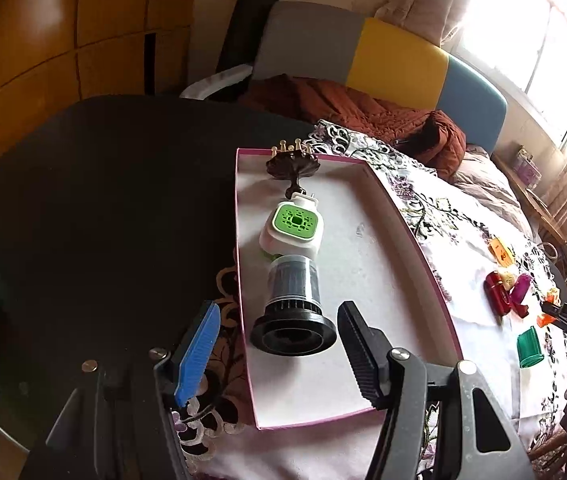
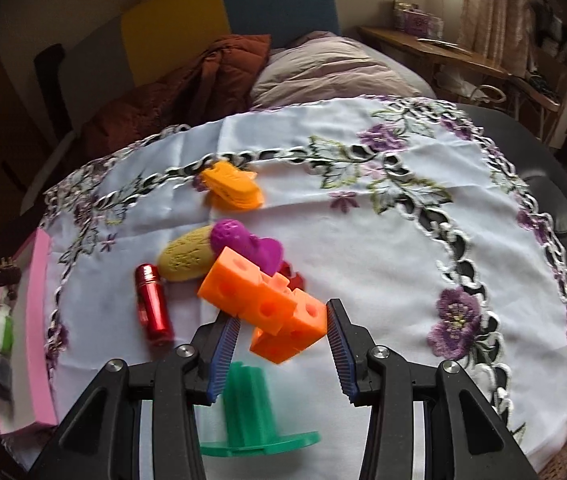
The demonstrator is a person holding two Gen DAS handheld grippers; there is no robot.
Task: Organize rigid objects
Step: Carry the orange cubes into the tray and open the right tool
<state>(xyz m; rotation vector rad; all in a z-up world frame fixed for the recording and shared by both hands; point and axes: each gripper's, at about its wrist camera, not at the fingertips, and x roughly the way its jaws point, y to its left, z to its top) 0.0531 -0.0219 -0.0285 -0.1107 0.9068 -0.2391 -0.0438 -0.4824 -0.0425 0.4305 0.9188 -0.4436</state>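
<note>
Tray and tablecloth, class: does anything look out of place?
Yes. The tray holds three things in a neat row, while several toys, such as the red tube and green piece, lie scattered on the cloth.

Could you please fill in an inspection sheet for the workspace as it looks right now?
Surface: dark round table partly under a white embroidered cloth.
Job's things: pink-rimmed tray holds a green-and-white plug-in unit, a black filter and a dark ornament; on the cloth lie a red cylinder, yellow piece, purple piece, orange clip and green flanged piece.
Clutter: nothing seen.
Grippers: left gripper open above the tray; right gripper closed on an orange holed block.
Cables: nothing seen.
Surroundings: bed, brown blanket, window.
</note>
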